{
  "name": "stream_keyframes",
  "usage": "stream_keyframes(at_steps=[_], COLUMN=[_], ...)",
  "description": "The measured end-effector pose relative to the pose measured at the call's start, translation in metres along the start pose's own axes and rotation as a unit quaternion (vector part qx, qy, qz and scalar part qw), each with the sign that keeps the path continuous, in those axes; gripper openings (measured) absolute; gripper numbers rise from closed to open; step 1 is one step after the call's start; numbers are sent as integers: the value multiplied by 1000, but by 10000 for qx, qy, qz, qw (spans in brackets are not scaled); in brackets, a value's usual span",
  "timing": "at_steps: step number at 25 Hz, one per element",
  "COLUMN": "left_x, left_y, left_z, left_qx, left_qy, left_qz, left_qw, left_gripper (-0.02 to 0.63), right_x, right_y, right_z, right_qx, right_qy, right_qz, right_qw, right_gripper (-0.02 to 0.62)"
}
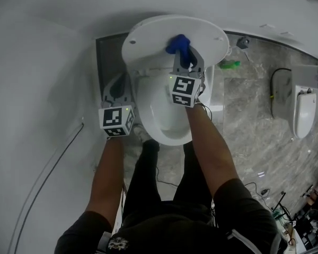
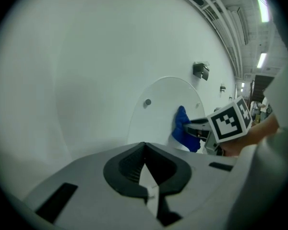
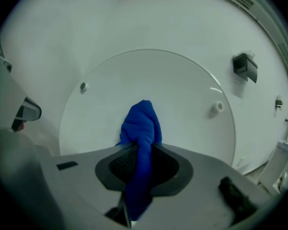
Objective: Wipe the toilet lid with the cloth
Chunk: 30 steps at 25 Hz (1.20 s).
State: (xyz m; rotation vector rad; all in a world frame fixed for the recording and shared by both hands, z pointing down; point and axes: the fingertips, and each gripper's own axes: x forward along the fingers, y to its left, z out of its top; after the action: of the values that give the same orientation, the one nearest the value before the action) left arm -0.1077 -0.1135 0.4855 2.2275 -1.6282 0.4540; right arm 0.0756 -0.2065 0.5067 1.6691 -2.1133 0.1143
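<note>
The toilet lid [image 1: 148, 41] stands raised against the white wall [image 1: 37, 78], above the open bowl [image 1: 167, 118]. The right gripper [image 1: 186, 58] reaches over the bowl to the lid, its jaws pinching a blue cloth [image 1: 178, 43]. In the right gripper view the cloth [image 3: 142, 126] runs up between the two jaws of that gripper [image 3: 140, 153] and bunches past their tips. The bunched end lies on the lid [image 3: 182, 90] near the middle of its lower edge, between two small bumpers [image 3: 83, 86] near the lid's left and right edges.

The left gripper [image 1: 118, 86] is off the lid, beside the bowl's left edge and close to the wall. In its own view the jaws of the left gripper [image 2: 144, 148] are pressed together with nothing between them. That view looks along the wall at the lid [image 2: 156, 107] from the side. It also shows the cloth [image 2: 184, 131] touching the lid face, with the right gripper [image 2: 198, 126] just behind the cloth.

Grey marbled floor [image 1: 254, 120] spreads to the right of the toilet.
</note>
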Motion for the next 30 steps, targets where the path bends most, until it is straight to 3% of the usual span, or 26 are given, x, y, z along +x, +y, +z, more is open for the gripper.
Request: stream_keyframes(at_steps=[9,18,20,24,27,30], left_x=[18,-12,-12,-12,-14,-14], left_y=[-40,-19,-14,1,11,24], left_z=[11,8,5,-4,-11,-24], left_qx=[5,-106,-142,-314,-481,-686], left_qy=[43,25,5,12,38,33], left_qz=[-109,346,385,406,423,506], left_qw=[9999,9993,9992,9987,9979,9964], left_gripper=[9,9,9,9,9,9], right_x=[-20,-47,-55,-61,-57,-48], right_y=[-97,-124,-106,-3,78,143], right_z=[-25,-35,-29,-11,-12,-14], right_qx=[28,135,-87,-692,-356,52], right_qy=[230,154,-7,-423,-361,-256], right_qz=[-632,-939,-642,802,1697,2157], right_qw=[9977,9954,9979,9935,9842,9761], right_gripper=[74,74,74,74,74,74])
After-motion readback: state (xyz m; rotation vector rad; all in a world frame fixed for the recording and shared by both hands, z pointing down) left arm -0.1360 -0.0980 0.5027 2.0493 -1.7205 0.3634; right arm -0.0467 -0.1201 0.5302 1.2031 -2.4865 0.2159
